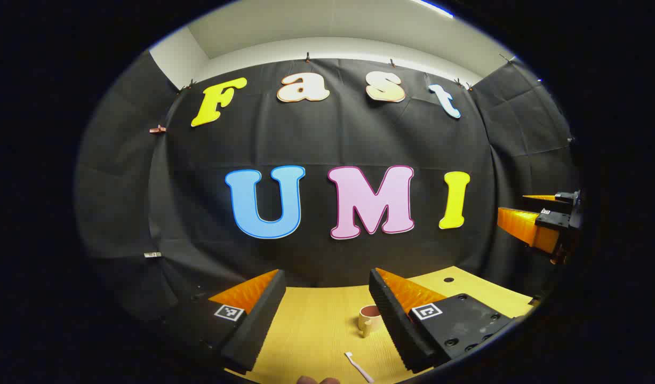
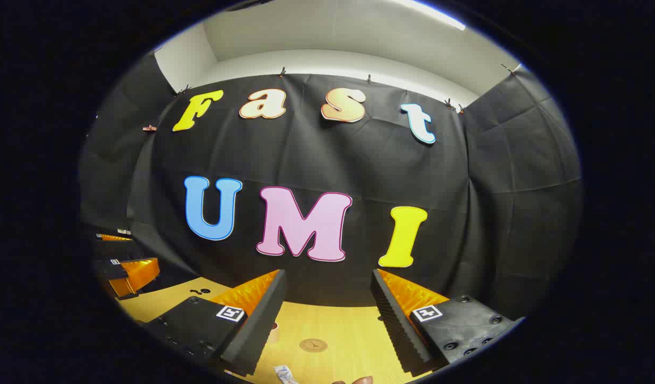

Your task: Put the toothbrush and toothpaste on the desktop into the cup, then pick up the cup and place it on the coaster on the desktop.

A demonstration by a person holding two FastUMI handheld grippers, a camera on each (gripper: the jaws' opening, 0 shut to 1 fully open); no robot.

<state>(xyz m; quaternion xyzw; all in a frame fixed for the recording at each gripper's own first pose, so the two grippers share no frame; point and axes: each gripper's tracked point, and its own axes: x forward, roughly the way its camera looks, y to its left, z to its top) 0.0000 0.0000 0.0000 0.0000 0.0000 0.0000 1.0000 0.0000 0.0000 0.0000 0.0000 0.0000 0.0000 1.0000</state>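
Observation:
In the left gripper view my left gripper [image 1: 326, 273] stands open above the yellow wooden desktop [image 1: 311, 330] with nothing between its fingers. A beige cup [image 1: 368, 320] with a brown inside stands upright ahead, partly behind the right finger. Closer to me, a white toothbrush [image 1: 358, 367] lies flat. The right gripper [image 1: 511, 207] hovers open at the far right. In the right gripper view my right gripper [image 2: 328, 273] is open and holds nothing. A round wooden coaster [image 2: 313, 345] lies ahead between its fingers. The toothpaste tube [image 2: 285, 374] lies at the bottom edge, cut off. The left gripper [image 2: 143, 250] hangs at the far left.
The black cloth wall closes off the desk at the back and both sides. Small round holes [image 2: 199, 291] sit in the desktop near the back, one of them at the right [image 1: 448, 279]. A person's fingertip [image 2: 357, 381] shows at the bottom edge.

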